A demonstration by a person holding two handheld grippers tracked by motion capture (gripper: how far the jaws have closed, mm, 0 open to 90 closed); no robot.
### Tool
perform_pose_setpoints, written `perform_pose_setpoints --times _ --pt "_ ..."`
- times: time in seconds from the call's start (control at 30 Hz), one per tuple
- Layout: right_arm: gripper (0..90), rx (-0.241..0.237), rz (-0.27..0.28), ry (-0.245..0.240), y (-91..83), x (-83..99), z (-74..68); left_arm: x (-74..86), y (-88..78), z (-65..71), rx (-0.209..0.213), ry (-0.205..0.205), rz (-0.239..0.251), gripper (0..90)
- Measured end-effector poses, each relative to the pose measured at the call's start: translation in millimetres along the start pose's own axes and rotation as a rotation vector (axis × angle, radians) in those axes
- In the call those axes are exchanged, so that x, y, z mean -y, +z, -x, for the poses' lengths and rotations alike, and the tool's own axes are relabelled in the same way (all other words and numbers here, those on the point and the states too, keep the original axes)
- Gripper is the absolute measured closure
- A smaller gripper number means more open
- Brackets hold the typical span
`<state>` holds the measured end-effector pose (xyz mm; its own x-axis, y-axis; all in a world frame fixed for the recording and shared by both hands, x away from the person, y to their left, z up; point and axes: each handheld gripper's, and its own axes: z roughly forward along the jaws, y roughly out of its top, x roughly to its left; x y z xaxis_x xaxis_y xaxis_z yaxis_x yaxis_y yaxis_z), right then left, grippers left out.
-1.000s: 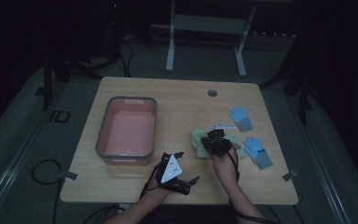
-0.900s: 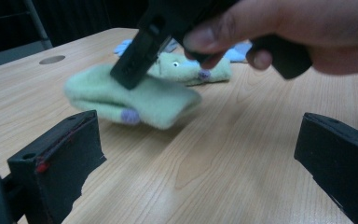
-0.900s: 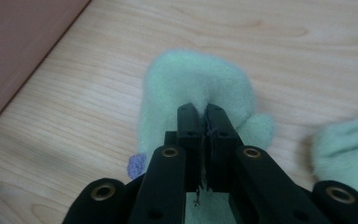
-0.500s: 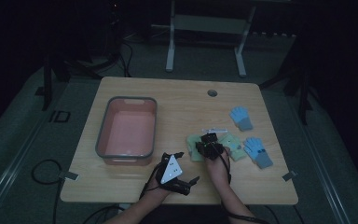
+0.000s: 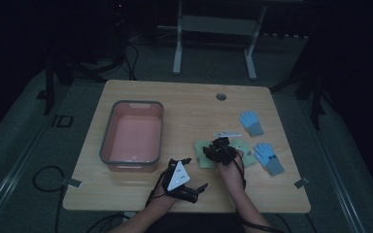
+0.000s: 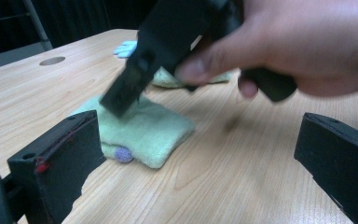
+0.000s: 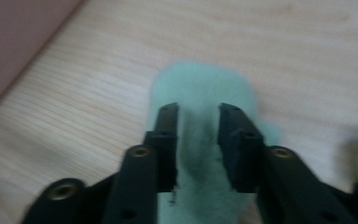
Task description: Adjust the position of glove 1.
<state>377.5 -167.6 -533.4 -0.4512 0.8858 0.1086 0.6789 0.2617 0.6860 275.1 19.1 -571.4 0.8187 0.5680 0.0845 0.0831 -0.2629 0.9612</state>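
Note:
Two pale green gloves lie at the table's front right; the nearer green glove (image 5: 201, 156) (image 6: 144, 126) (image 7: 200, 88) is folded flat, and the other (image 5: 246, 147) (image 6: 168, 79) lies behind it. My right gripper (image 5: 218, 148) (image 7: 198, 116) (image 6: 135, 79) hovers tilted just above the nearer glove. Its jaws have just been opening and stand a little apart, with the glove's fabric showing beneath them and not pinched. My left gripper (image 5: 195, 173) (image 6: 200, 158) rests near the front edge, wide open and holding nothing, pointed at that glove.
A pink bin (image 5: 108, 136) (image 7: 9, 37) with a grey rim stands at the left of the table. Two blue gloves (image 5: 250, 121) (image 5: 269, 158) lie to the right of the green ones. A round hole (image 5: 221, 96) is near the far edge.
My right hand has shifted a little to the left over the green gloves. The left hand and gripper have stayed where they were.

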Motion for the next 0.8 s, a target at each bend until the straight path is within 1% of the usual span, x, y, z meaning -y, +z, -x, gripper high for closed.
perform_pose_setpoints --times 0.07,0.1,0.13,0.2,0.23,0.27,0.3,0.33,0.37,0.4,0.43,0.47,0.57,0.6,0.7,0.8 --pt "62.5 -0.01 0.006 -0.021 -8.1 -3.6 7.5 -0.1 0.1 0.0 0.0 0.0 -0.001 0.8" --pt "60.6 -0.02 0.023 -0.039 -13.4 -5.4 12.4 -0.1 0.2 0.0 0.0 0.0 -0.002 0.8" --pt "58.2 -0.023 0.027 -0.059 -17.3 -6.7 16.1 -0.1 0.2 0.0 0.001 -0.001 -0.002 0.8" --pt "57.8 -0.025 0.038 -0.087 -24.2 -8.1 22.5 0.0 0.4 0.0 0.001 -0.006 0.002 0.8" --pt "55.9 -0.031 0.038 -0.095 -27.6 -8.9 26.5 0.0 0.4 -0.1 0.002 -0.007 0.002 0.8" --pt "55.9 -0.039 0.037 -0.11 -30.5 -9.3 30.6 0.0 0.3 -0.2 0.002 -0.007 0.002 0.8" --pt "57.0 -0.038 0.04 -0.133 -34.2 -9.3 35.7 0.0 0.3 -0.2 0.003 -0.007 0.002 0.8" --pt "57.0 -0.038 0.04 -0.133 -34.2 -9.3 35.7 0.0 0.3 -0.2 0.003 -0.007 0.002 0.8" --pt "58.6 -0.039 0.039 -0.145 -36.2 -9.1 39.0 0.0 0.3 -0.2 0.003 -0.006 0.003 0.8" --pt "61.4 -0.031 0.028 -0.161 -40.9 -8.7 49.9 0.0 0.3 -0.4 0.004 -0.006 0.001 0.8" --pt "61.2 -0.042 0.025 -0.173 -42.8 -8.8 55.0 0.0 0.3 -0.4 0.004 -0.007 0.001 0.8" --pt "61.8 -0.045 0.026 -0.174 -44.7 -8.7 59.3 0.0 0.3 -0.4 0.004 -0.007 0.001 0.8" --pt "62.6 -0.062 0.016 -0.204 -49.5 -7.3 73.1 0.0 0.3 -0.6 0.004 -0.005 0.002 0.8" --pt "62.7 -0.06 0.009 -0.215 -51.1 -6.7 78.0 0.0 0.2 -0.7 0.004 -0.005 0.002 0.8" --pt "62.9 -0.041 -0.011 -0.273 -54.9 -5.2 92.6 0.1 0.1 -0.8 0.005 -0.006 0.004 0.8" --pt "64.9 -0.055 -0.029 -0.304 -58.8 -4.3 108.6 0.1 0.0 -0.9 0.006 -0.007 0.004 0.8"
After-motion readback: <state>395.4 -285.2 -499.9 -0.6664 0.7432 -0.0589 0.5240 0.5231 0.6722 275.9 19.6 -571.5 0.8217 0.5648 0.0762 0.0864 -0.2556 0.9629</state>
